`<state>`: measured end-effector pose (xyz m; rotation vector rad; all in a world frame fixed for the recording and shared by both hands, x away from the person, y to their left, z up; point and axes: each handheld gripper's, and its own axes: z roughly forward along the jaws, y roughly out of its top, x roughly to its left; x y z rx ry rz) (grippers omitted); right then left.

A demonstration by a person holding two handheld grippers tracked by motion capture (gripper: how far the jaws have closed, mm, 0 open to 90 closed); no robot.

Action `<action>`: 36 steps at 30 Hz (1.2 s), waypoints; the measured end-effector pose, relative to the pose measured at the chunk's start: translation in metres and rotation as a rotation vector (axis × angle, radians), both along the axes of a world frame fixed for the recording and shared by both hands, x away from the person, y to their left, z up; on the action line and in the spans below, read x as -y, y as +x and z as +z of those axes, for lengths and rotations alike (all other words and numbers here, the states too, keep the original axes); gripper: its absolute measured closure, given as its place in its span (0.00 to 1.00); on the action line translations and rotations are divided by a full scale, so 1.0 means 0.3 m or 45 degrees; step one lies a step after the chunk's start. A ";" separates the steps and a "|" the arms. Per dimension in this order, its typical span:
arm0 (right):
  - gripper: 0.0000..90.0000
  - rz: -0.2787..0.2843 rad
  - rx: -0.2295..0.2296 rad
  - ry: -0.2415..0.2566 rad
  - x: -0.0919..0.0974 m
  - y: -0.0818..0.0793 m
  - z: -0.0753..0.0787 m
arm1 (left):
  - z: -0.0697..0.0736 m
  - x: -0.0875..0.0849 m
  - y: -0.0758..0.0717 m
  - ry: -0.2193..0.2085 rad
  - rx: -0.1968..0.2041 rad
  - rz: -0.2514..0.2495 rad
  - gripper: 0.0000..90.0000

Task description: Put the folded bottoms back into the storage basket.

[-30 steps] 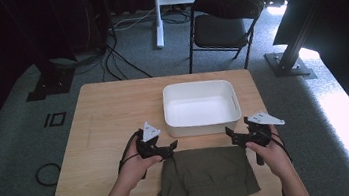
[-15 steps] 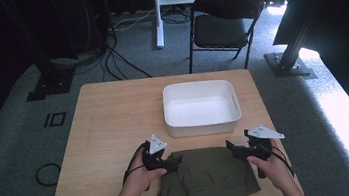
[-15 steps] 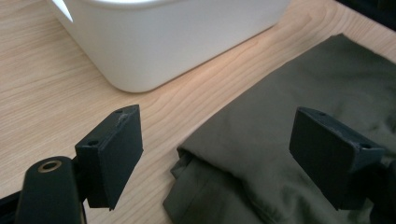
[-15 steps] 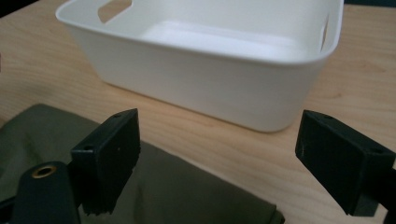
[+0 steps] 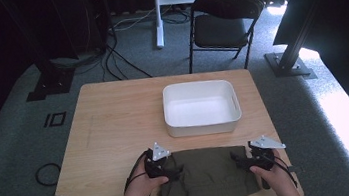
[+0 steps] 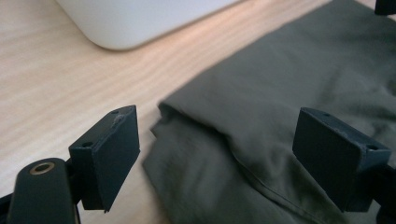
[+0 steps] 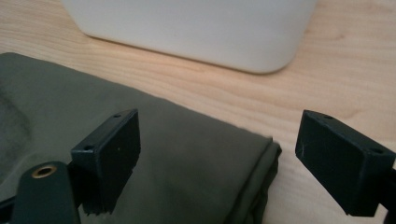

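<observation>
Over on the left, the person's left hand (image 5: 143,185) comes in low from the near edge, forearm angled inward, carrying the left gripper (image 5: 171,171) level with its nose aimed at the left edge of the folded olive-green cloth (image 5: 204,175). Its jaws have just been opening and now stand spread wide; in the left gripper view the cloth's near left corner (image 6: 187,126) sits between them, with neither pad pressing on it.

Count it up: one cloth, lying flat on the light wooden table (image 5: 115,120) near its front edge, and one white rectangular plastic tub (image 5: 201,107) just beyond it, apart from the fabric. Two grippers, one at each end of the cloth.

On the right, the right hand (image 5: 273,176) mirrors the left, forearm rising from the bottom edge, and the right gripper (image 5: 238,160) points inward at the cloth's right edge. Its jaws are spread wide too, straddling the folded right corner (image 7: 224,163), with no pad gripping it.
</observation>
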<state>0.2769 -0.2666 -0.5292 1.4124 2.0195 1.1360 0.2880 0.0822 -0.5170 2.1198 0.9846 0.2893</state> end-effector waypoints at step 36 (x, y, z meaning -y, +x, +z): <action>0.16 0.051 -0.103 -0.118 -0.029 -0.028 -0.103 | -0.129 0.074 -0.031 0.122 0.081 0.042 0.14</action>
